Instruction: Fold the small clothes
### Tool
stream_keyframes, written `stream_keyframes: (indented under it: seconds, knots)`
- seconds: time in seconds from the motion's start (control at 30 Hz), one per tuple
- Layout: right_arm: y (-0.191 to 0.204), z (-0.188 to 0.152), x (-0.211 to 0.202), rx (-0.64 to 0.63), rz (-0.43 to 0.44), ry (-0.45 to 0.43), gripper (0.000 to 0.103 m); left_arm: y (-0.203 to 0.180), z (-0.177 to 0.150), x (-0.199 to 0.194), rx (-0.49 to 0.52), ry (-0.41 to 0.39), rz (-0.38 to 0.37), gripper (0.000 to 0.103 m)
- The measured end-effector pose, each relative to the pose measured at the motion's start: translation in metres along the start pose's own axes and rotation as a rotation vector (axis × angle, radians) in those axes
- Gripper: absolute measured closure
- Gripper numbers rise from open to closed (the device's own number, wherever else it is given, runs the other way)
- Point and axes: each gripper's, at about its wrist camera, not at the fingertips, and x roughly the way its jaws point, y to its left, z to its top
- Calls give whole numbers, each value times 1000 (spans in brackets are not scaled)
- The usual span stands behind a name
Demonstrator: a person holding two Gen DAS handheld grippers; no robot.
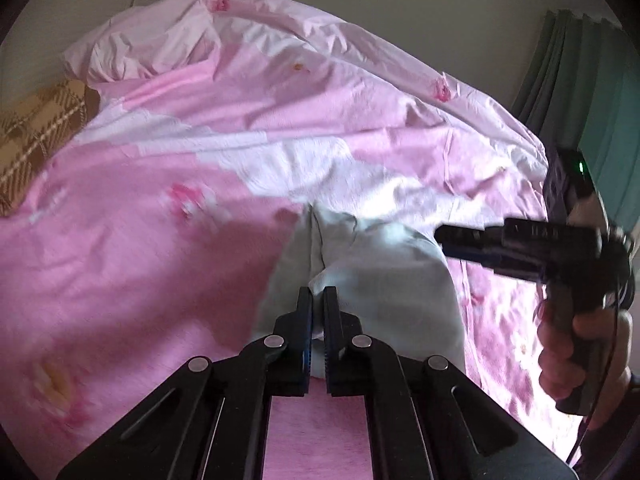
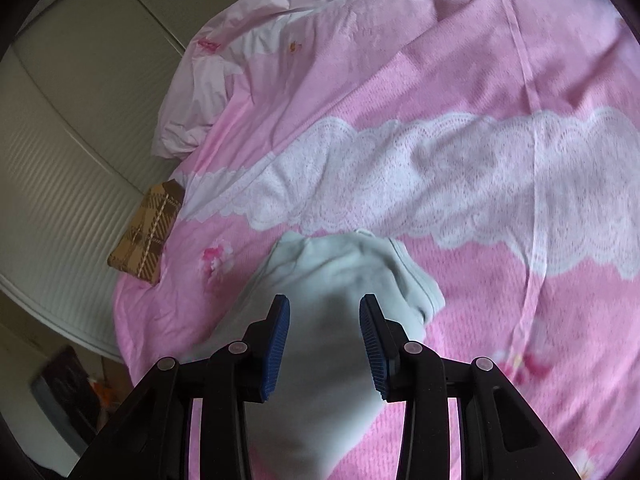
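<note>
A small pale mint-grey garment (image 1: 384,280) lies bunched on the pink bedspread (image 1: 160,240). My left gripper (image 1: 319,294) is shut on an edge of the garment and holds it lifted off the bed. In the left wrist view my right gripper (image 1: 444,240) comes in from the right, held by a hand, its tips over the garment's right side. In the right wrist view the garment (image 2: 340,280) lies under and between the blue pads (image 2: 278,340) of my right gripper (image 2: 325,304), which is open and grips nothing.
The bedspread (image 2: 440,80) has a white lace-pattern band and flower prints and is wrinkled. A pink pillow (image 1: 160,52) lies at the bed's far end. A brown plaid cushion (image 1: 36,136) sits at the left edge. A green curtain (image 1: 580,80) hangs at the right.
</note>
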Motion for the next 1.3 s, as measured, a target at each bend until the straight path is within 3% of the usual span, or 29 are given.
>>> stream_keyframes:
  seconds: [0.2,0.23,0.3,0.57,0.83,0.87,1.0,1.3]
  knots:
    - [20,11,4,-78,-47,11,65,11,-6,27,-4,154,-64,96]
    - [25,15,7,-92,-54,18,65,12,-9,29,-15,160,-69,96]
    - [37,27,21,-137,-67,68,54,15,-15,32,-28,169,-74,96]
    - [72,61,105,-248,-177,269,54,20,-14,31,-47,174,-81,95]
    - [78,58,148,-297,-294,406,54,23,-16,32,-51,190,-106,95]
    - [78,56,150,-309,-308,406,58,23,-16,32,-50,190,-104,95]
    - [72,57,143,-283,-301,386,90,24,-14,31,-51,185,-98,95]
    - [72,81,99,-207,-152,242,93,35,9,10,-41,134,-87,95]
